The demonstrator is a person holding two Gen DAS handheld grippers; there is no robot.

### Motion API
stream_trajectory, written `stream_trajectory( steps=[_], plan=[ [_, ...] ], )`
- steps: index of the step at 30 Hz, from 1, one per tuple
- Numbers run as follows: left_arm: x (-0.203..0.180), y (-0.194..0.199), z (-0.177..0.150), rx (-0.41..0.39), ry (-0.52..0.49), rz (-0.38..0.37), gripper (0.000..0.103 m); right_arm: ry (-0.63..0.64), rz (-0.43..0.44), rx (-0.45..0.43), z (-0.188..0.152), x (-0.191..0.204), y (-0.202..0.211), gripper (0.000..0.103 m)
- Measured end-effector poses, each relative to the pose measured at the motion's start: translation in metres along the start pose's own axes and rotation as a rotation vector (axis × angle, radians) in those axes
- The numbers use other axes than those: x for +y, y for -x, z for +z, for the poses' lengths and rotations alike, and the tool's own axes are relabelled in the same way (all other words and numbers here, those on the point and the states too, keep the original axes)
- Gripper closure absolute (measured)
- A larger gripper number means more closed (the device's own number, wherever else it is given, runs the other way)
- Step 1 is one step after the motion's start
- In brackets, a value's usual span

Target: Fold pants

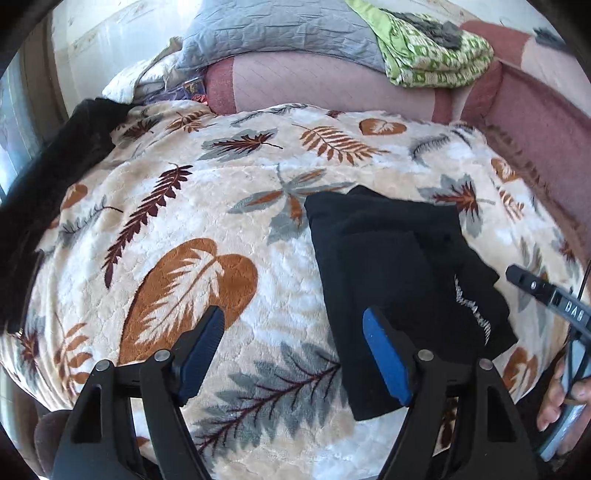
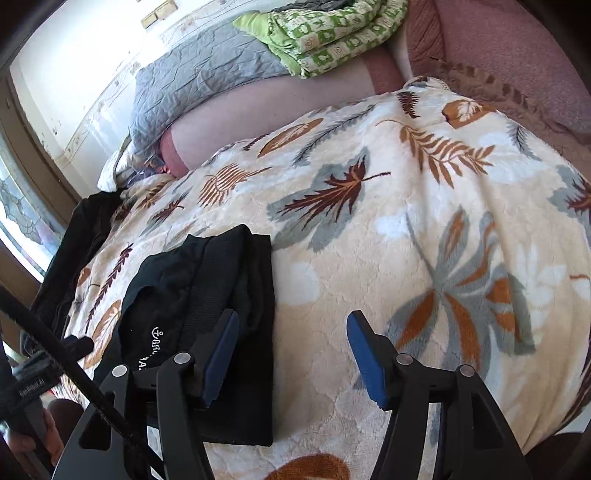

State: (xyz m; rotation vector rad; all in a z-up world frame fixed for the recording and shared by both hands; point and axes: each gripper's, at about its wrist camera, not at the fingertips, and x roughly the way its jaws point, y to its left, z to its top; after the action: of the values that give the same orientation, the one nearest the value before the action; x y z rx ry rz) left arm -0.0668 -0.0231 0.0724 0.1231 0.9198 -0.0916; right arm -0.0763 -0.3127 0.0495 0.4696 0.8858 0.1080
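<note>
Black folded pants [image 1: 402,273] on leaf-print blanket [image 1: 207,206], tools apart.

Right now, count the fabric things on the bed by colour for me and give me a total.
Black: 2, the folded pants and a dark garment at the edge
Leaf-print cream: 1, the blanket
Grey: 1, the quilted pillow
Green patterned: 1, the folded cloth
Total: 5
</note>
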Motion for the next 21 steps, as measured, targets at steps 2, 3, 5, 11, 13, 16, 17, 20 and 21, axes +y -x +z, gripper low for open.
stream_trajectory(
  steps=[2, 3, 5, 11, 13, 16, 17, 20, 21],
  plan=[
    [-0.004, 0.000, -0.003, -0.001, -0.027, 0.015, 0.026, -0.010, -0.005, 0.004, -0.002, -0.002, -0.002, 0.037],
    [-0.004, 0.000, -0.004, 0.002, -0.034, 0.014, 0.026, -0.012, -0.010, 0.007, -0.004, -0.002, -0.004, 0.037],
    [-0.004, 0.000, -0.005, 0.007, -0.030, 0.011, 0.026, -0.015, -0.017, 0.016, -0.005, -0.003, -0.008, 0.037],
    [0.000, -0.003, -0.004, 0.030, 0.004, -0.013, 0.026, -0.010, -0.024, 0.027, -0.008, -0.004, -0.012, 0.036],
    [0.002, -0.004, -0.003, 0.036, 0.014, -0.021, 0.026, -0.012, -0.022, 0.027, -0.008, -0.004, -0.012, 0.036],
    [0.002, -0.004, -0.003, 0.041, 0.017, -0.026, 0.026, -0.009, -0.023, 0.029, -0.009, -0.004, -0.014, 0.035],
    [0.002, -0.005, -0.003, 0.042, 0.019, -0.028, 0.026, -0.009, -0.022, 0.030, -0.009, -0.004, -0.014, 0.035],
    [0.003, -0.006, -0.003, 0.047, 0.028, -0.037, 0.026, -0.008, -0.022, 0.030, -0.009, -0.004, -0.015, 0.034],
    [0.004, -0.006, -0.003, 0.050, 0.033, -0.041, 0.025, -0.006, -0.022, 0.031, -0.009, -0.004, -0.015, 0.034]
  ],
)
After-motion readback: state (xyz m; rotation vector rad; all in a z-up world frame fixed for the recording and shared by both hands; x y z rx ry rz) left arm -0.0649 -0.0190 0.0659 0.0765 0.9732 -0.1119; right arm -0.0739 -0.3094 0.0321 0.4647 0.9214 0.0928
